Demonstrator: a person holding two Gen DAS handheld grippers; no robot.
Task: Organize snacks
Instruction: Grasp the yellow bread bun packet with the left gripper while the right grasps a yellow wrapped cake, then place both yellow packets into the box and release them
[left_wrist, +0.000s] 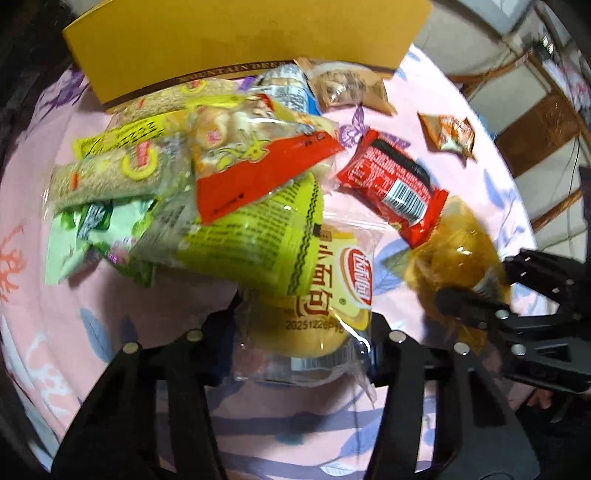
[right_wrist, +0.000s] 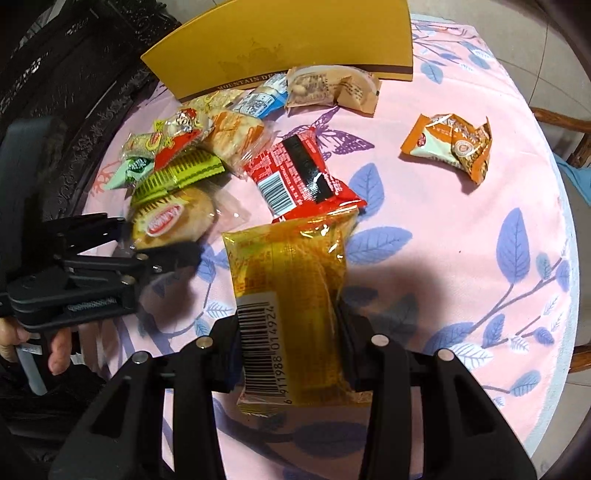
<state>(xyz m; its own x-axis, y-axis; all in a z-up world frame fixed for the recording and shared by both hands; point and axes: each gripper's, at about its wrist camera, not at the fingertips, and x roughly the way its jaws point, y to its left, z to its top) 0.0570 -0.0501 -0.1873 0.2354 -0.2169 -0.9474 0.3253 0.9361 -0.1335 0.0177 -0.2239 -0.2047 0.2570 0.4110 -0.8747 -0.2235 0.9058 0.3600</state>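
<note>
- Nearest in the right wrist view, the right gripper (right_wrist: 291, 347) has its jaws closed on a yellow-gold snack packet (right_wrist: 291, 299); the barcode end sits between the fingers, and the packet is lifted above the pink floral tablecloth (right_wrist: 461, 240).
- Nearest in the left wrist view, the left gripper (left_wrist: 303, 343) has its fingers on either side of a clear-wrapped round bread (left_wrist: 317, 321) with a red oval logo. The wrapper looks pinched between them, and the bread's far end lies under the pile.
- Part of a hand (right_wrist: 55, 350) shows at the left gripper's handle.
- Just beyond the gold packet, a red and black packet (right_wrist: 299, 177) lies flat on the cloth, barcode up.
- To its left, a heap of snacks (left_wrist: 177, 177) overlaps: lime-green, red-cornered, pale green and sesame-coloured wrappers.
- Well apart on the right, an orange crumpled packet (right_wrist: 450, 147) lies alone.
- Farthest, a beige packet (right_wrist: 332, 88) and a blue and white packet (right_wrist: 262, 98) rest against the edge of a flat yellow box (right_wrist: 277, 40).
</note>
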